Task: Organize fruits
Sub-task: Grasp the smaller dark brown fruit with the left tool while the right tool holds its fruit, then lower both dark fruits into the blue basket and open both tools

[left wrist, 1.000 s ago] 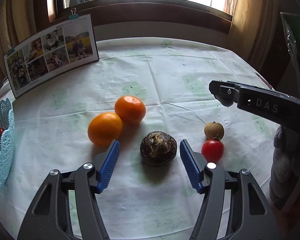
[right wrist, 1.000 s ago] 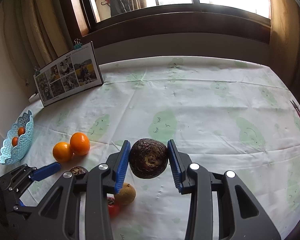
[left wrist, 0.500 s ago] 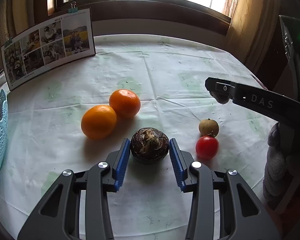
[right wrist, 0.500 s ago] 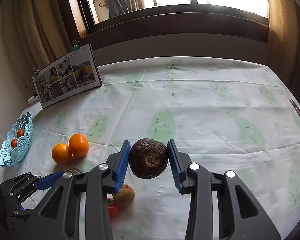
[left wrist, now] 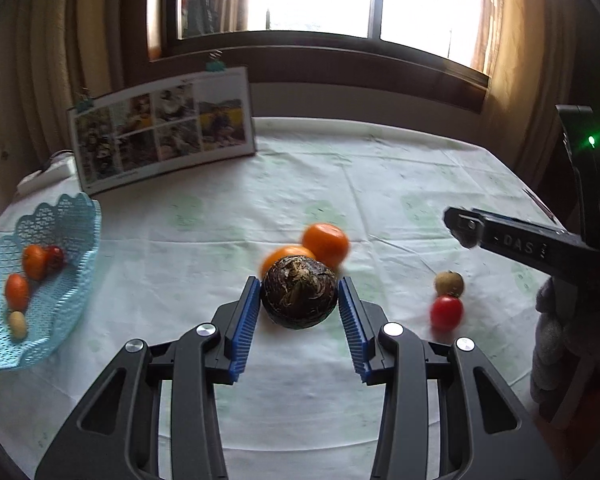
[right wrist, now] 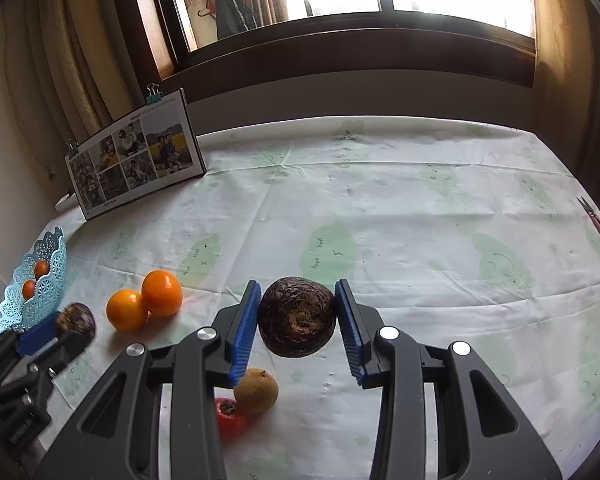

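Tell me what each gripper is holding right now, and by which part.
Each grips a dark, wrinkled round fruit across its sides: left gripper holds one, right gripper another.

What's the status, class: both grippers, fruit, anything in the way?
Left gripper shut on a dark fruit. Right gripper shut on another dark fruit. Blue basket at left, path unobstructed.

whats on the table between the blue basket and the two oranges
Only bare tablecloth lies between the blue basket and the two oranges, clearest in the left wrist view.
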`<state>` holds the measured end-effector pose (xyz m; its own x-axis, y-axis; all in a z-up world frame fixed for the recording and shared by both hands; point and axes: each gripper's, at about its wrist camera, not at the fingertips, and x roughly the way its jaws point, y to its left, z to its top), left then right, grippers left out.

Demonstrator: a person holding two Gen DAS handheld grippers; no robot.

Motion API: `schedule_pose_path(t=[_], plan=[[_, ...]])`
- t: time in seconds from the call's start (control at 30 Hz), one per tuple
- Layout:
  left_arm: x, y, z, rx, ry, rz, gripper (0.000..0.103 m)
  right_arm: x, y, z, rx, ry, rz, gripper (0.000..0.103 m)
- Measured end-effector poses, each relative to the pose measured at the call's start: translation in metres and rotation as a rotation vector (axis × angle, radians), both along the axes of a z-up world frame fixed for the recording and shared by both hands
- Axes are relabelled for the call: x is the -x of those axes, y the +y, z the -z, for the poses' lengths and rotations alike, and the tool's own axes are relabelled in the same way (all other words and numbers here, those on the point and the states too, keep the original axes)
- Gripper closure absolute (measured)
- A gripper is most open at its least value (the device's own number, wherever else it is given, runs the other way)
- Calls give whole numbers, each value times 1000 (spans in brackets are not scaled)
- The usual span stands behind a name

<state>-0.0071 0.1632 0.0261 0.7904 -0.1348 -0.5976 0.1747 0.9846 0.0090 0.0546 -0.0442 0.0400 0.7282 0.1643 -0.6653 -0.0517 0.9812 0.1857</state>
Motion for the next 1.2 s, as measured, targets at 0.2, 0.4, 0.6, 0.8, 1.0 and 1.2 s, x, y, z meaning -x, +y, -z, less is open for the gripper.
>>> schedule_pose_path(t=[0.2,0.4,0.6,0.8,1.0,1.2], plan=[[6,39,-15,-3,-63,-108,61,0,-2,0,6,0,25,64],[9,84,-25,10,-101,-227,61,5,2,-5,13,-9,29,64],[12,124,-30,29,-124,-325,61,10,15,-9,9,-10,14,64],[17,157,-32,19,-148,-413,61,14,37,-19,5,-27,-20,64],[25,188,-35,38,-166,-481,61,17,66,-28,2,-42,-69,64],[36,217,-33,78,-163,-546,43,20,103,-37,-11,-54,-136,64]])
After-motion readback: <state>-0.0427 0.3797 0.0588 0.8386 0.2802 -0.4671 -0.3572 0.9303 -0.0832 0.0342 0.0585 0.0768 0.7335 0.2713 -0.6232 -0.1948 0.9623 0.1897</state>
